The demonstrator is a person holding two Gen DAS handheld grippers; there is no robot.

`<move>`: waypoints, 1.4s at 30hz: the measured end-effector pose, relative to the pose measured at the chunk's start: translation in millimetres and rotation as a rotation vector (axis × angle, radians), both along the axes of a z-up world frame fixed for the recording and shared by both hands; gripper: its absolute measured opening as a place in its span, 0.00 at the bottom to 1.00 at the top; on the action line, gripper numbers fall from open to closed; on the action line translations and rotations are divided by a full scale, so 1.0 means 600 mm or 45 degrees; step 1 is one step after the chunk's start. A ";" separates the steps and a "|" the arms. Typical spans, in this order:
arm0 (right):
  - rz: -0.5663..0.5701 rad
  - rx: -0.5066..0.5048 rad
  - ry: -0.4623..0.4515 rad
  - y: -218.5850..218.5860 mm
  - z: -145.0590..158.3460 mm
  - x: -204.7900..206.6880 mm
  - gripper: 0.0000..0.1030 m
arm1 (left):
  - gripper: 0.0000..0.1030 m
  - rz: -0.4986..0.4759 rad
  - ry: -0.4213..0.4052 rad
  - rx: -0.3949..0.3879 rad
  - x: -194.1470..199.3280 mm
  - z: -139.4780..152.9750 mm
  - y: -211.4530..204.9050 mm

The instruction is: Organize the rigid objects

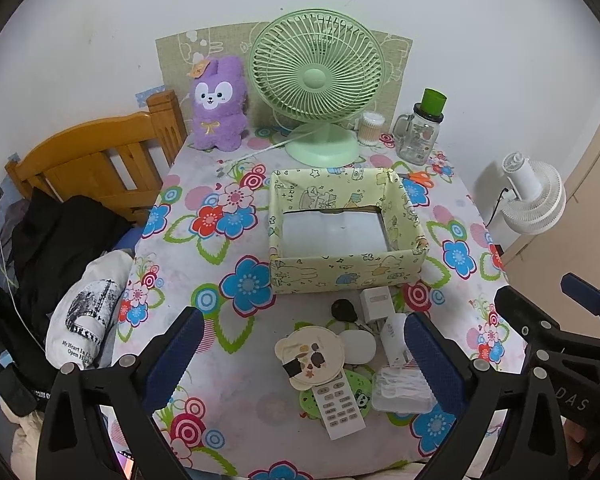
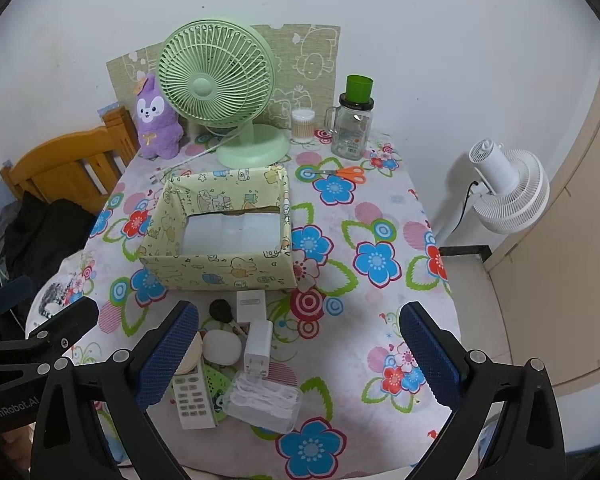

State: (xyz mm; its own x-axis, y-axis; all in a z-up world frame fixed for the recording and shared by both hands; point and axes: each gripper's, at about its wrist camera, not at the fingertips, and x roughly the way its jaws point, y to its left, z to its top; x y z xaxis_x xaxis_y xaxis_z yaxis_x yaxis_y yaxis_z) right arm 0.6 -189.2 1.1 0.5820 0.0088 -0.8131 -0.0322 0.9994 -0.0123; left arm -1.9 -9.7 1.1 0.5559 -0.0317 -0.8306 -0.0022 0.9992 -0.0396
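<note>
A pale yellow cartoon-print box (image 1: 348,270) (image 2: 220,270) stands mid-table, holding nothing on its white bottom. In front of it lies a cluster: black key fob (image 1: 343,310) (image 2: 221,311), white charger (image 1: 376,302) (image 2: 251,304), white plug adapter (image 1: 394,340) (image 2: 258,348), white oval case (image 1: 360,346) (image 2: 222,346), round cream compact (image 1: 310,354), white remote (image 1: 340,406) (image 2: 192,398), and a clear plastic box of white pieces (image 1: 404,390) (image 2: 264,400). My left gripper (image 1: 303,318) hangs open above the cluster. My right gripper (image 2: 299,310) is open just right of it, holding nothing.
At the back stand a green desk fan (image 1: 316,80), purple plush (image 1: 218,104), swab tub (image 1: 370,128) and glass jar with green cap (image 1: 420,132). Orange scissors (image 2: 346,174) lie behind the box. A wooden bed frame (image 1: 96,160) is left; a white fan (image 2: 504,188) right.
</note>
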 end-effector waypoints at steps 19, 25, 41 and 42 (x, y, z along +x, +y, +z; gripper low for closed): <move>-0.004 0.011 0.005 -0.005 -0.002 -0.010 0.99 | 0.98 -0.007 -0.009 0.020 -0.009 0.000 -0.003; -0.003 0.010 0.005 -0.006 -0.003 -0.010 0.99 | 0.98 -0.005 -0.008 0.023 -0.011 -0.001 -0.005; 0.004 0.014 0.001 -0.008 0.002 -0.008 0.99 | 0.98 -0.008 -0.005 0.036 -0.012 -0.003 -0.003; 0.004 0.013 0.000 -0.008 0.002 -0.008 0.99 | 0.98 -0.009 -0.005 0.037 -0.013 -0.003 -0.002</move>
State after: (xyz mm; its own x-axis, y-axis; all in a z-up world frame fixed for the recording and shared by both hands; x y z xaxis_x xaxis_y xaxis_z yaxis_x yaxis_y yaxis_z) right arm -4.5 -194.0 2.1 0.5822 0.0188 -0.8128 -0.0350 0.9994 -0.0019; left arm -9.7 -11.2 -0.5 0.5593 -0.0118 -0.8289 0.0049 0.9999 -0.0109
